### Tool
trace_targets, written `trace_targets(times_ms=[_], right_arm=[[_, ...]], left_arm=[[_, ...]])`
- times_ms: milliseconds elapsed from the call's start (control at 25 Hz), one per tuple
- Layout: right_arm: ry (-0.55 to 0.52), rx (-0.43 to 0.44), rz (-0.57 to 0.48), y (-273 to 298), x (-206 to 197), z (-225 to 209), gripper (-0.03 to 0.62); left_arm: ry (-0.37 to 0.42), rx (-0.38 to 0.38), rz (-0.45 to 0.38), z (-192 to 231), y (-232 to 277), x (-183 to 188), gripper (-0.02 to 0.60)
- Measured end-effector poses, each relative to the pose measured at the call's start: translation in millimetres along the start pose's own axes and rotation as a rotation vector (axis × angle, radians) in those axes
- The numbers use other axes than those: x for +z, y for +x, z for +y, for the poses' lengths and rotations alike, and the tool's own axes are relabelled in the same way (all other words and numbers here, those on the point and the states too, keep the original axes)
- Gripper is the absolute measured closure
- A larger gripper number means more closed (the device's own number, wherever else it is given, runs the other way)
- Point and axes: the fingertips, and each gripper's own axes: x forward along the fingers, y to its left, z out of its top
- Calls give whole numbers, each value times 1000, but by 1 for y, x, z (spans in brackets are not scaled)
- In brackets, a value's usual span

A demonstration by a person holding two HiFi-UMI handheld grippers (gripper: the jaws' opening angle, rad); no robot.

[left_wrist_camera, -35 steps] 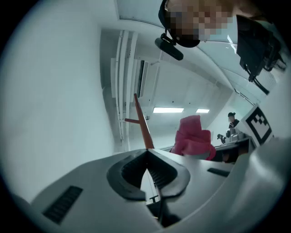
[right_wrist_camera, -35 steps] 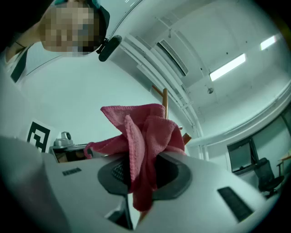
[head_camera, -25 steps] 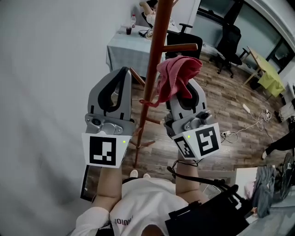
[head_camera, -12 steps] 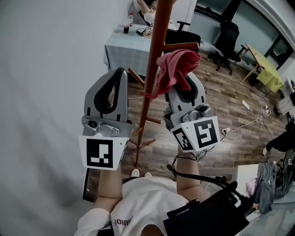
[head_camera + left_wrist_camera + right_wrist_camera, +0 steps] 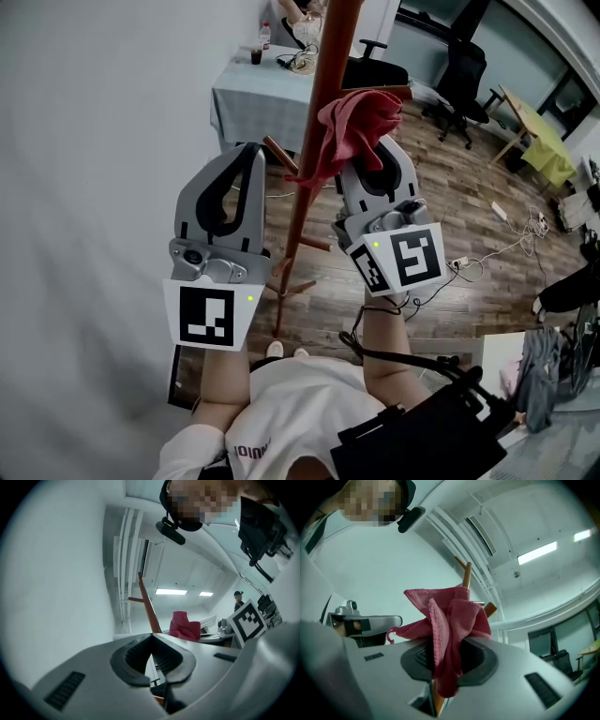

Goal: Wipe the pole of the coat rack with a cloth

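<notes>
The coat rack's brown pole (image 5: pixel 307 169) rises between my two grippers in the head view. A red cloth (image 5: pixel 352 127) is bunched in the tips of my right gripper (image 5: pixel 367 157), which is shut on it. The cloth's left edge lies against the right side of the pole. In the right gripper view the cloth (image 5: pixel 445 625) spills out of the gripper (image 5: pixel 444 645) and hides most of the pole (image 5: pixel 466 576). My left gripper (image 5: pixel 247 159) stands left of the pole, shut with nothing in it. Its view shows the gripper (image 5: pixel 151 638), the pole (image 5: pixel 149 611) and the cloth (image 5: pixel 184 625).
A white wall (image 5: pixel 94 187) is close on the left. Short pegs (image 5: pixel 279 150) stick out from the pole. Behind it stand a table with a pale cover (image 5: pixel 248 89) and black office chairs (image 5: pixel 464 80). Cables (image 5: pixel 511 248) lie on the wooden floor.
My right gripper has carried the cloth upward along the pole and closer against it. The left gripper has stayed shut beside the pole, shifting only slightly.
</notes>
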Motion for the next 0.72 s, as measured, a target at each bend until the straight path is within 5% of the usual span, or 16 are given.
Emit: trace_targets(times_ms=[720], right_arm=[[19,-1,10,6,-14,4,502]], left_arm=[[1,10,6,7,-8,-4,569]])
